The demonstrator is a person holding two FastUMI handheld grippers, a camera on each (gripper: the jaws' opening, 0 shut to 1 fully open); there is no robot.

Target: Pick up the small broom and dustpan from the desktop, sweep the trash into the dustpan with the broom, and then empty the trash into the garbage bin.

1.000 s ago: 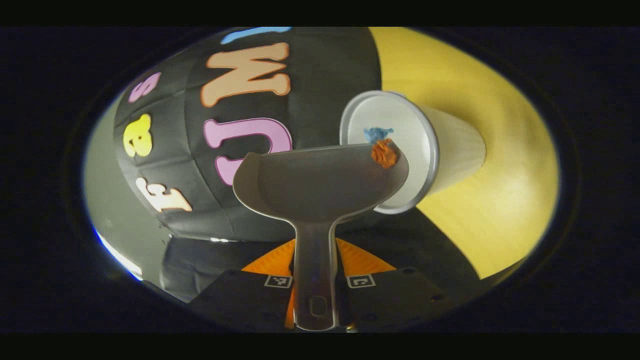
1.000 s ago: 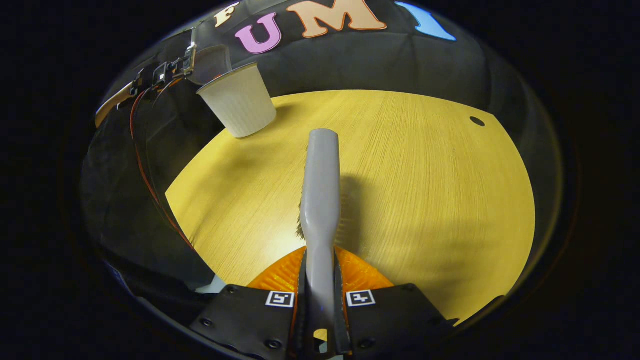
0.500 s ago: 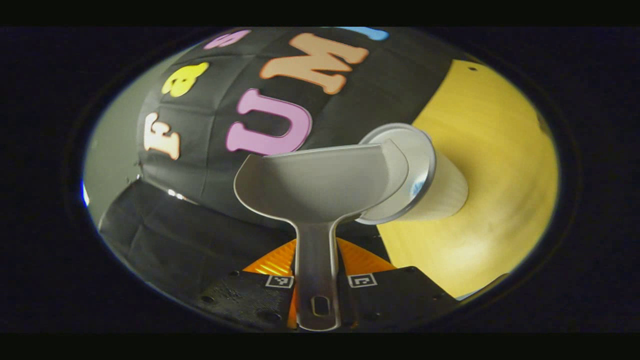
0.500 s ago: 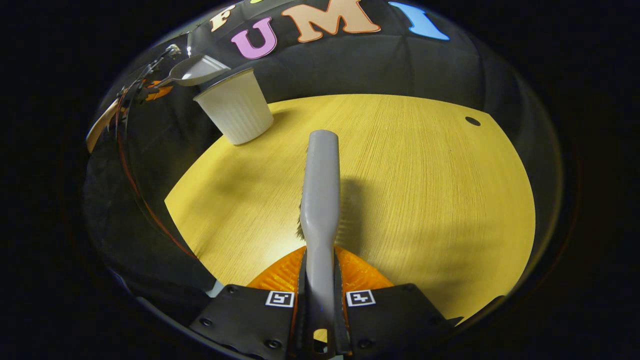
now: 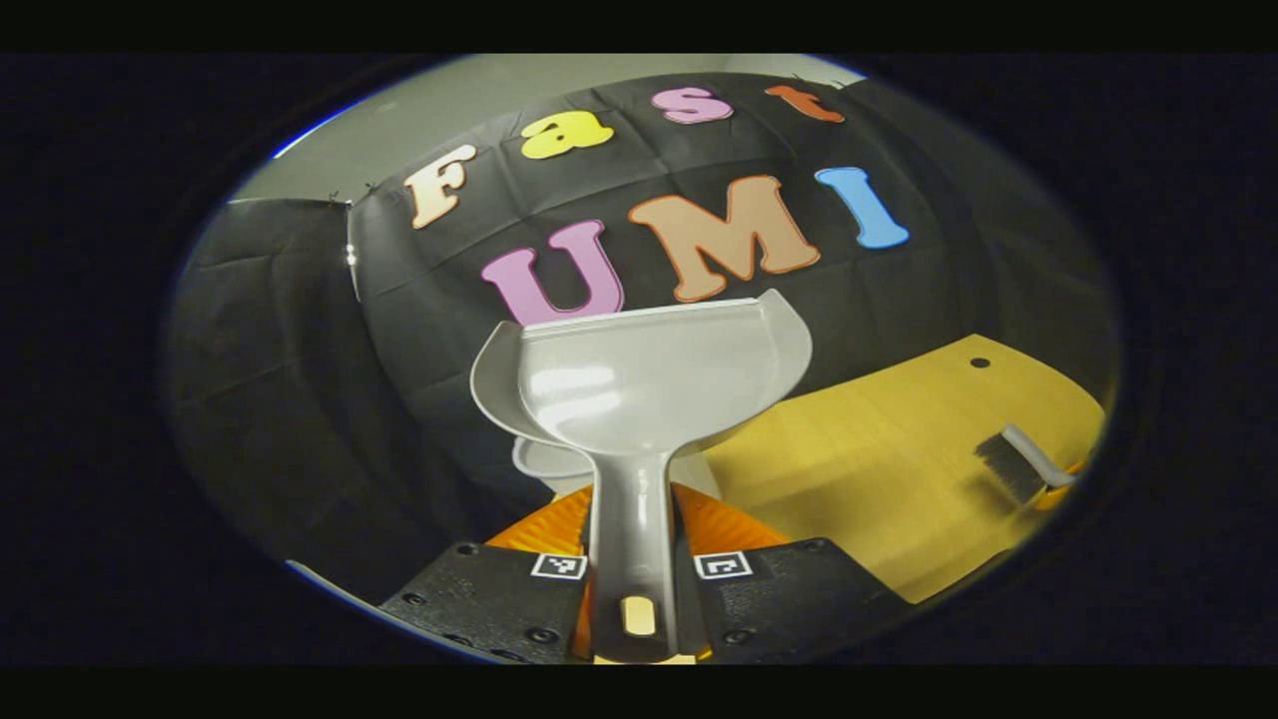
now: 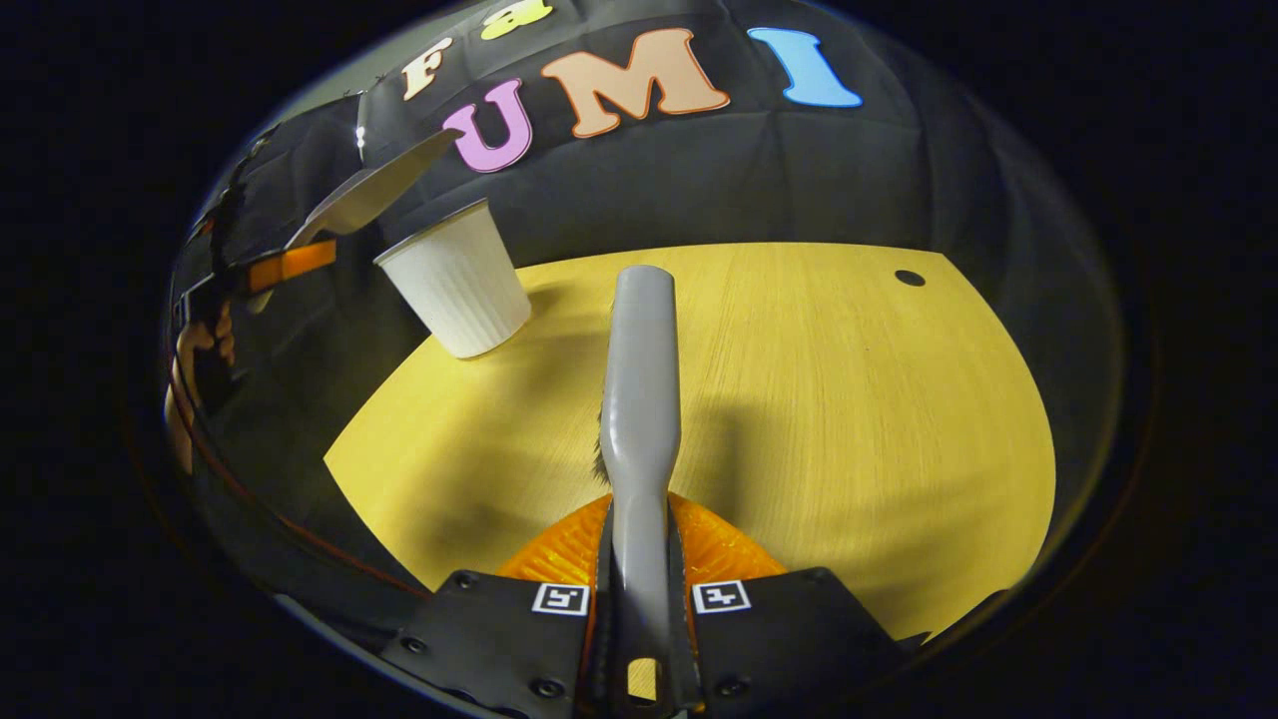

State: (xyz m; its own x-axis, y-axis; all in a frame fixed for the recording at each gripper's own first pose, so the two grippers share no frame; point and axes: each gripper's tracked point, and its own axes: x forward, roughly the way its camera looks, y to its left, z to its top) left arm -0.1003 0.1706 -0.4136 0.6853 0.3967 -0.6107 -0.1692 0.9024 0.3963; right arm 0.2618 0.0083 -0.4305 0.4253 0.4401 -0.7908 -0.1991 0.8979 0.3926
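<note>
**Left gripper view: dustpan lifted above the bin, pan seen bare**

Left gripper view shows the dustpan (image 5: 639,384) held by its handle, which runs down between the two fingers of the left gripper (image 5: 637,589); the jaws are closed tight on this handle. The pan is raised in front of the booth wall, with its open lip far from the camera. No trash is seen on its inner surface. Just below the pan, the rim of the white ribbed bin (image 5: 554,464) is partly visible, near the left edge of the desktop (image 5: 879,449).

In the right gripper view, the broom (image 6: 639,369) is held by the right gripper (image 6: 639,599), with both fingers pressed on the thin part of the handle. Its bristles are mostly hidden under the grey back, close above the yellow desktop. Far to the left, the bin (image 6: 457,280) stands upright at the desktop's edge, and the dustpan (image 6: 374,190) is seen above it, tilted, apart from the rim.

The dustpan is judged to be light, stiff plastic with a smooth and somewhat slippery handle, so a firm hold on the narrow neck is suitable. The broom is judged equally light; its bristles are soft, so it is better taken at the handle. The bin looks thin and light, and it may be tipped over easily if it is touched.
</note>
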